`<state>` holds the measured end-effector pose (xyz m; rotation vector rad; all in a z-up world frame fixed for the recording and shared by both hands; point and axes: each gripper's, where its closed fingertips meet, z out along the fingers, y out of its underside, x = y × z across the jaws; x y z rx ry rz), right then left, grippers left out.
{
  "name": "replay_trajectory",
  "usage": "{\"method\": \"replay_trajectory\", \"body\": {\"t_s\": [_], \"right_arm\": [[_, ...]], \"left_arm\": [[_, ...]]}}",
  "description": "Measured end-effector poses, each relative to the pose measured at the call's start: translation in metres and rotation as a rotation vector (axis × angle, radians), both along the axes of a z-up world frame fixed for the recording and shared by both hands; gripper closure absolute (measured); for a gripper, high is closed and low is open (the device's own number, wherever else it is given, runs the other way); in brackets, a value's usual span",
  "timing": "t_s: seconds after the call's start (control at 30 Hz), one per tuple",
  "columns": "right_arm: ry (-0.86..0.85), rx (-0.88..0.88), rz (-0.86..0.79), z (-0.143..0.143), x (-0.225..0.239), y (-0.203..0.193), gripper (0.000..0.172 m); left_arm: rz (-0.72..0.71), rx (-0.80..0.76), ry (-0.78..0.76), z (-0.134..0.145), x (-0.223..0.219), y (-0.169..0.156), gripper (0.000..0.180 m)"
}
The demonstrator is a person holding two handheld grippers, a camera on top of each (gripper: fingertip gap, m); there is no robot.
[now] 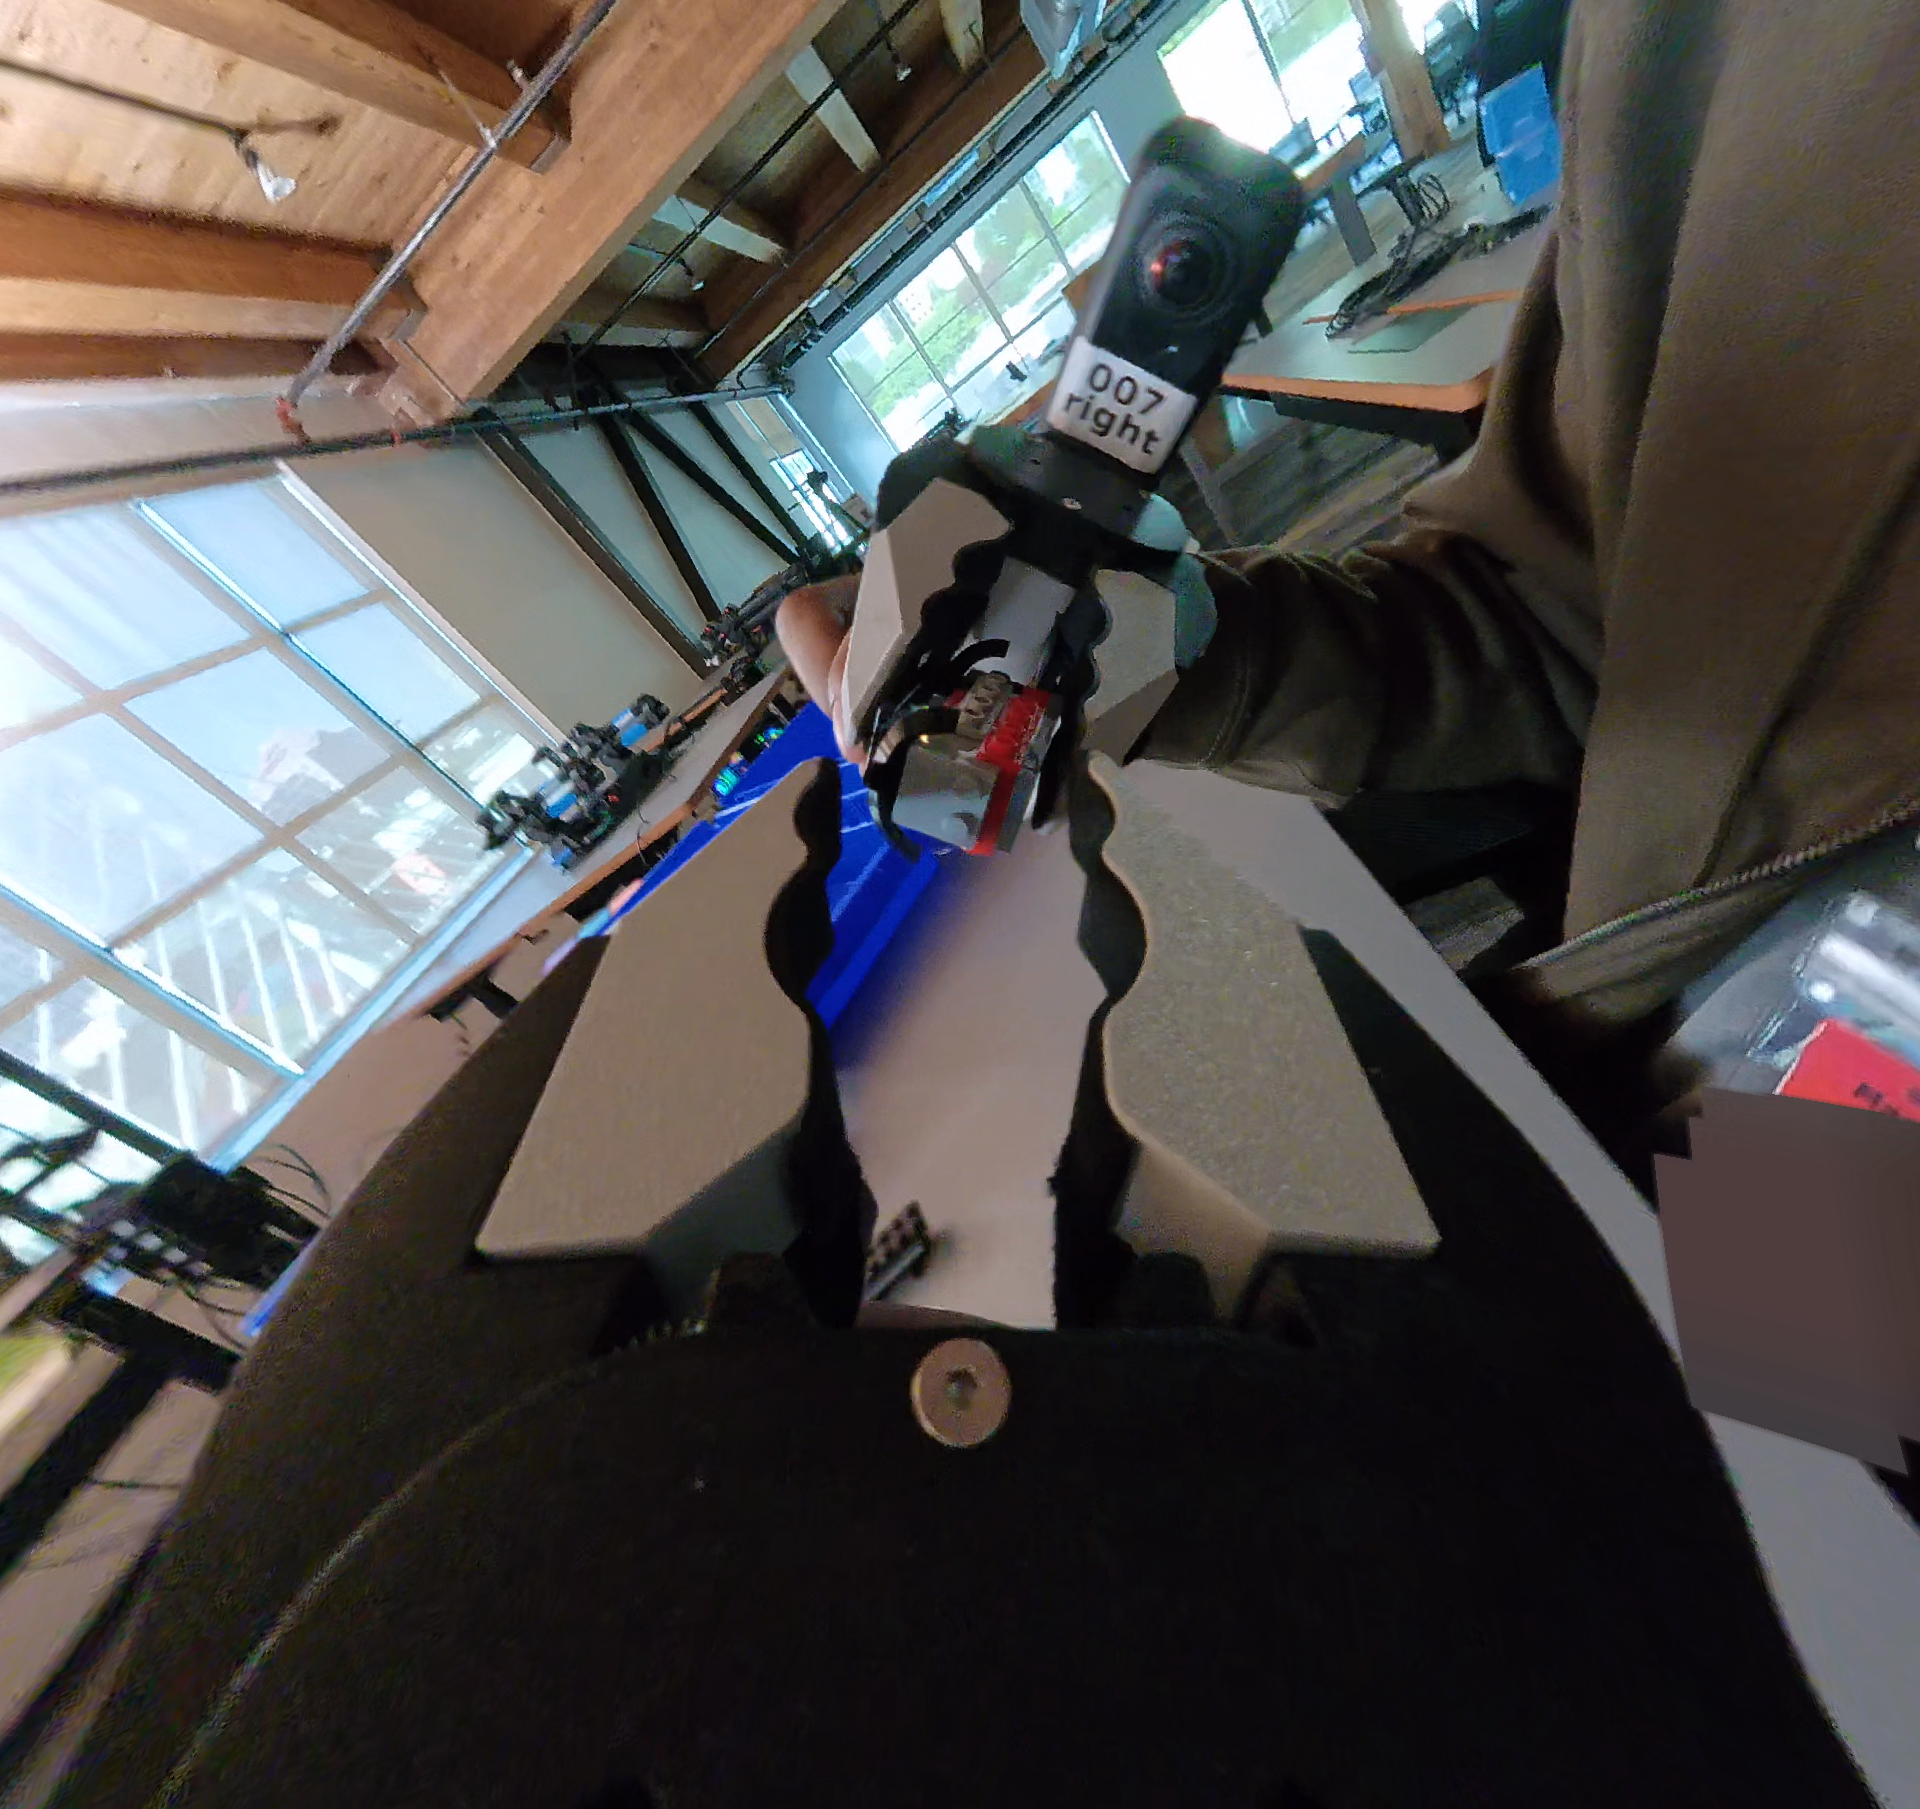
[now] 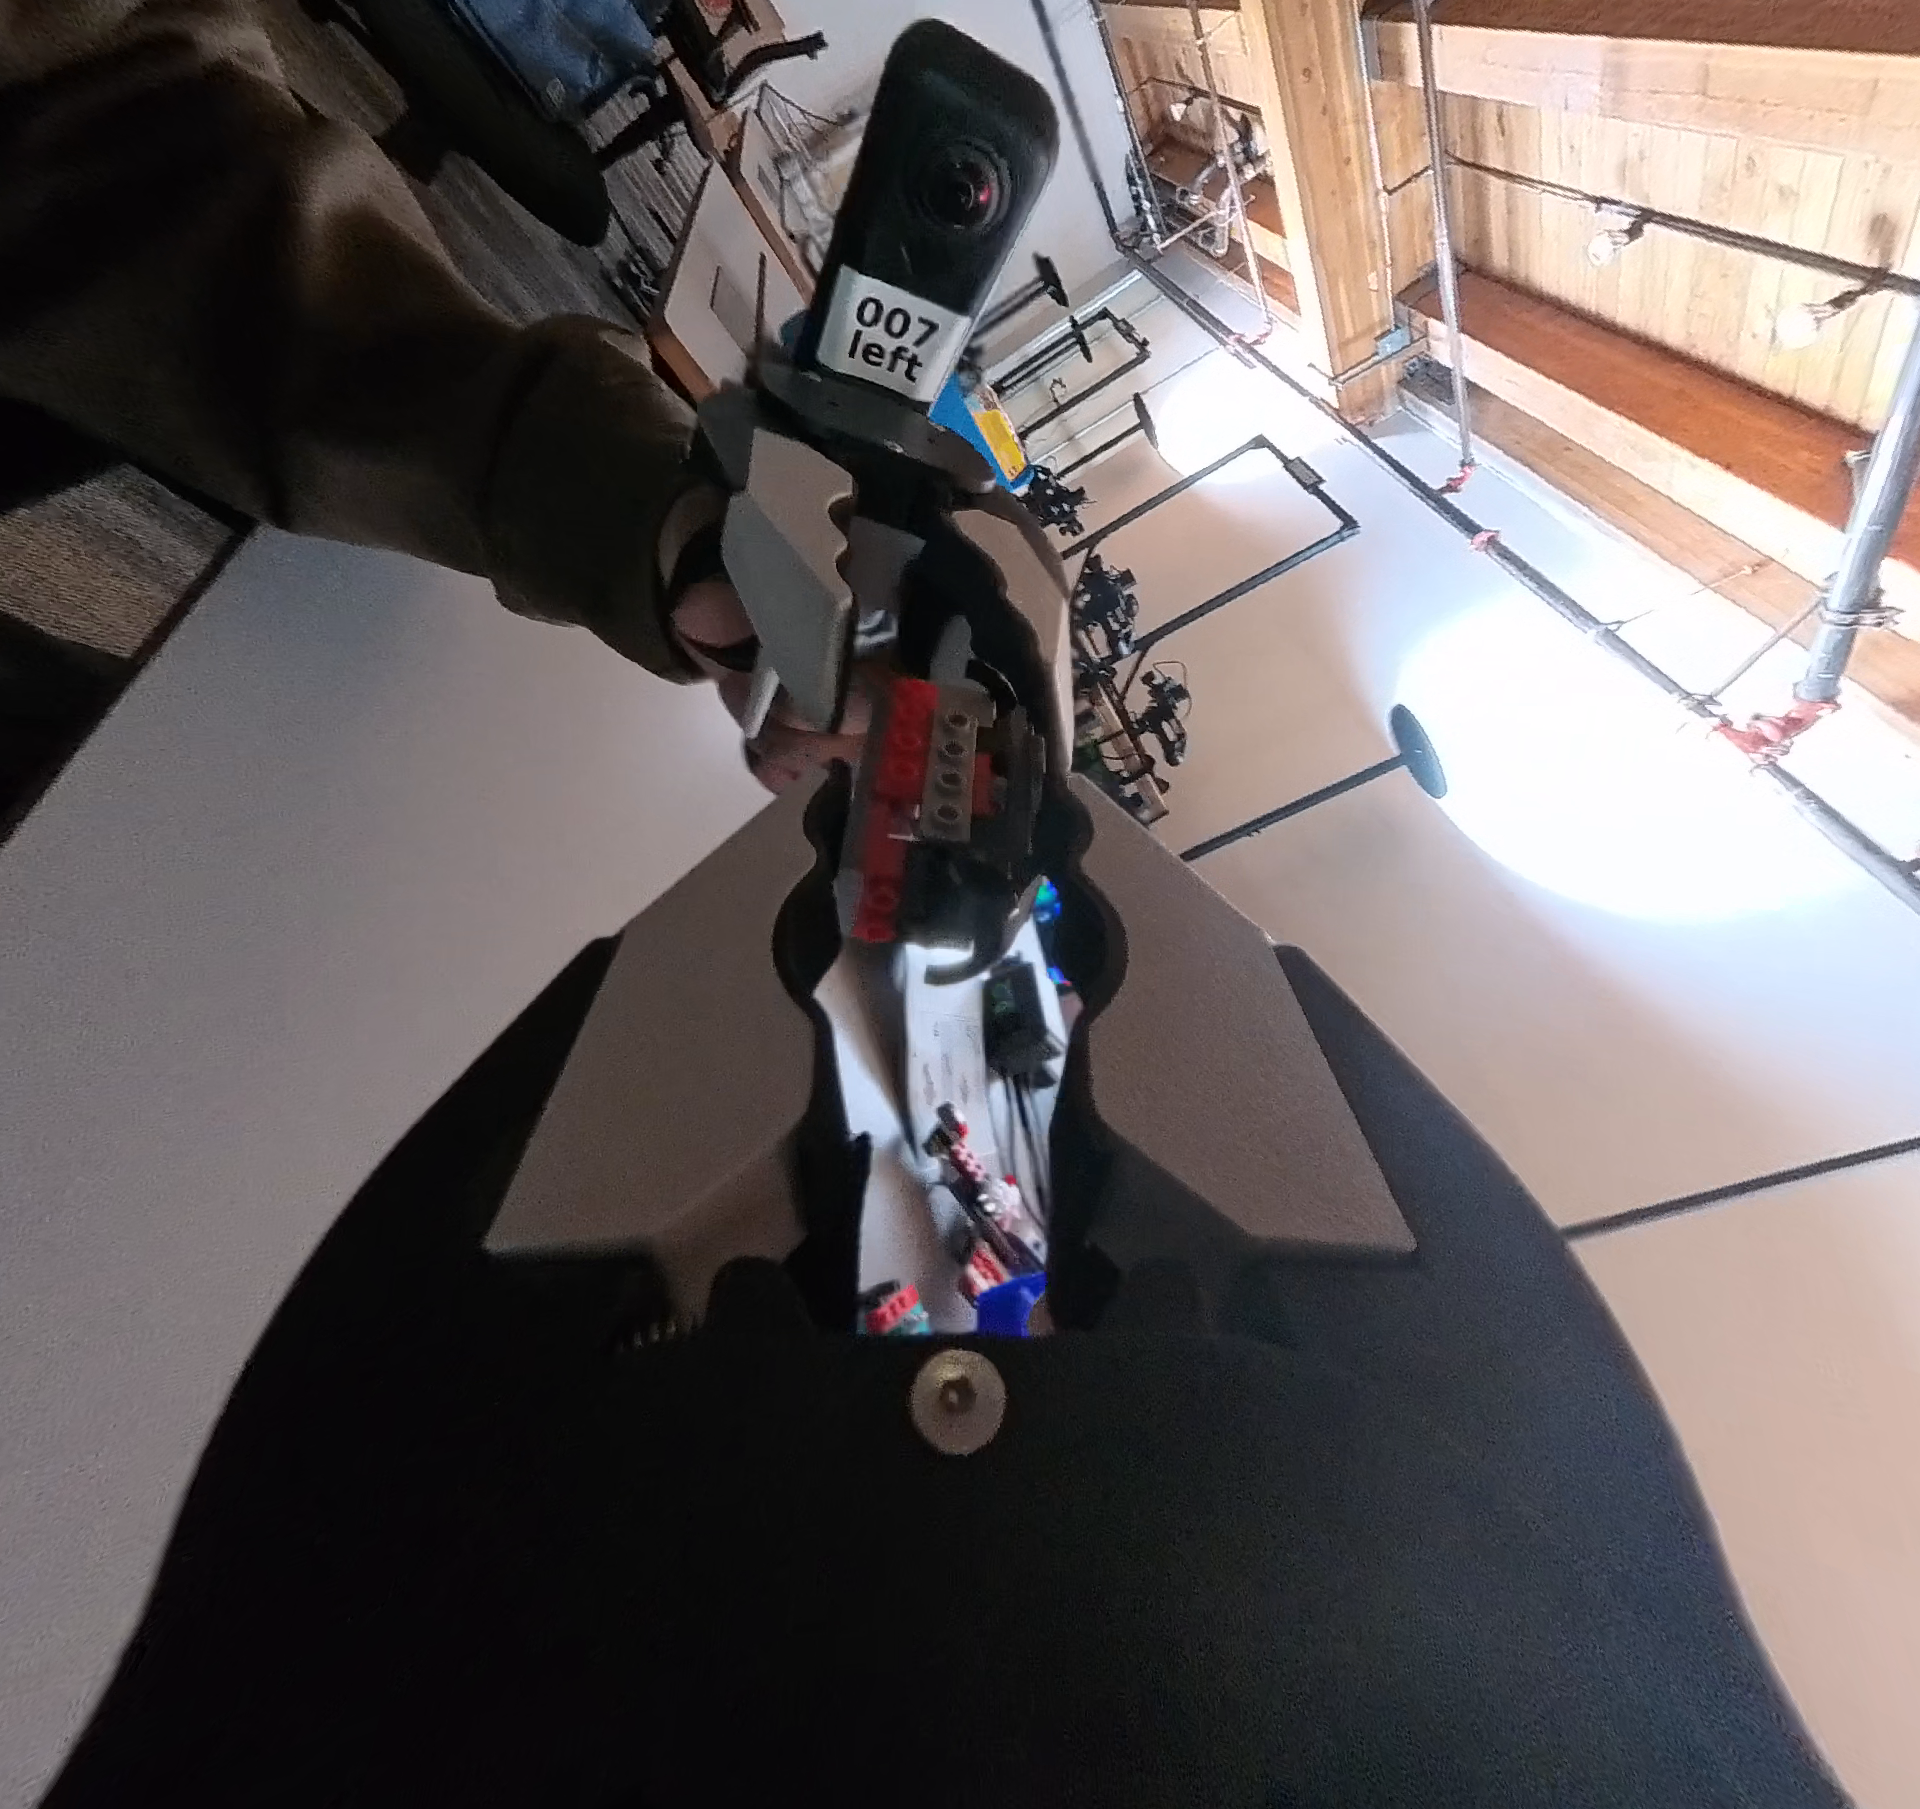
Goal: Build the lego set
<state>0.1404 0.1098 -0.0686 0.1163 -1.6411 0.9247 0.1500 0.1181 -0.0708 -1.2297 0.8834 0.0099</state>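
Item: red, grey and black brick model (image 2: 935, 803), held aloft above the table (image 1: 987, 1011), pinched by right gripper (image 2: 940, 850); left gripper (image 1: 956, 803) spread, just beside; one-sided hold risks slippage.

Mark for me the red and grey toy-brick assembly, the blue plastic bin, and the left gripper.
Red and grey toy-brick assembly (image 2: 914, 772), right wrist view, red studded side.
Blue plastic bin (image 1: 862, 886), left wrist view, wall.
Left gripper (image 1: 956, 803), left wrist view, between fingertips.
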Motion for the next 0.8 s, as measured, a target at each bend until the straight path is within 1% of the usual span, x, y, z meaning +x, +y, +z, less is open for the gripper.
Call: {"method": "replay_trajectory", "body": {"t_s": [0.07, 0.13, 0.17, 0.23, 0.27, 0.3, 0.33, 0.37, 0.4, 0.43, 0.47, 0.57, 0.6, 0.67, 0.73, 0.8], "right_arm": [[0.037, 0.011, -0.026, 0.004, -0.001, 0.003, 0.134], [0.07, 0.033, -0.065, 0.005, -0.004, 0.008, 0.134], [0.084, 0.048, -0.086, 0.004, -0.006, 0.01, 0.134], [0.102, 0.077, -0.114, 0.001, -0.011, 0.012, 0.134], [0.11, 0.093, -0.123, -0.001, -0.012, 0.012, 0.134], [0.114, 0.109, -0.13, -0.003, -0.014, 0.011, 0.134], [0.118, 0.124, -0.137, -0.005, -0.015, 0.01, 0.134], [0.121, 0.139, -0.142, -0.008, -0.016, 0.01, 0.134], [0.125, 0.148, -0.146, -0.009, -0.016, 0.009, 0.134], [0.129, 0.148, -0.147, -0.009, -0.017, 0.009, 0.134], [0.128, 0.144, -0.143, -0.009, -0.016, 0.008, 0.134], [0.141, 0.105, -0.138, -0.007, -0.017, 0.008, 0.133], [0.142, 0.07, -0.138, -0.005, -0.018, 0.009, 0.127], [0.073, -0.019, -0.112, -0.003, -0.018, 0.011, 0.103], [-0.032, -0.165, -0.079, 0.001, -0.018, 0.015, 0.093], [-0.209, -0.395, -0.012, 0.006, -0.017, 0.018, 0.089]], "left_arm": [[0.022, -0.102, -0.13, 0.002, -0.006, 0.005, 0.122], [0.073, -0.205, -0.332, 0.004, -0.018, 0.015, 0.116], [0.063, -0.266, -0.432, 0.002, -0.019, 0.018, 0.113], [0.013, -0.351, -0.617, 0.001, -0.015, 0.022, 0.117], [-0.003, -0.398, -0.671, -0.003, -0.012, 0.025, 0.118], [-0.026, -0.432, -0.705, -0.006, -0.008, 0.026, 0.121], [-0.044, -0.457, -0.741, -0.008, -0.006, 0.028, 0.127], [-0.066, -0.477, -0.779, -0.008, -0.005, 0.029, 0.134], [-0.099, -0.483, -0.817, -0.006, -0.004, 0.029, 0.146], [-0.124, -0.485, -0.853, -0.004, -0.005, 0.029, 0.15], [-0.147, -0.489, -0.875, -0.004, -0.005, 0.029, 0.15], [-0.146, -0.447, -0.858, -0.005, -0.007, 0.028, 0.15], [-0.14, -0.414, -0.839, -0.003, -0.007, 0.026, 0.151], [-0.115, -0.329, -0.78, 0.003, -0.01, 0.021, 0.151], [-0.053, -0.186, -0.66, 0.01, -0.015, 0.014, 0.15], [0.037, -0.049, -0.508, 0.014, -0.02, 0.008, 0.15]]}}
